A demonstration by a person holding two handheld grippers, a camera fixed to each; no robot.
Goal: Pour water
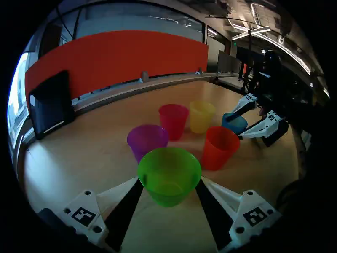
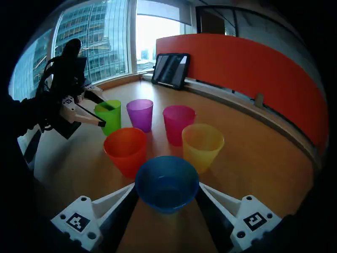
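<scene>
Several coloured plastic cups stand in a ring on a wooden table (image 1: pixel 84 156). My left gripper (image 1: pixel 169 184) is shut on the green cup (image 1: pixel 169 175), one finger on each side of its wall. My right gripper (image 2: pixel 167 190) is shut on the blue cup (image 2: pixel 167 183) in the same way. Between them stand the purple cup (image 1: pixel 147 141), magenta cup (image 1: pixel 173 121), yellow cup (image 1: pixel 201 116) and orange cup (image 1: pixel 220 147). The right gripper (image 1: pixel 234 125) also appears across the ring around the blue cup (image 1: pixel 236 122), and the left gripper (image 2: pixel 103 113) around the green cup (image 2: pixel 108 116). Whether any cup holds water cannot be told.
A dark tablet (image 2: pixel 170 69) leans against the ledge below an orange wall panel (image 2: pixel 261 71) at the table's far edge. Tall windows (image 2: pixel 92 38) stand behind it. A person's dark sleeve (image 2: pixel 38 109) holds the left gripper. Bare wood (image 2: pixel 261 156) lies beyond the yellow cup (image 2: pixel 202 146).
</scene>
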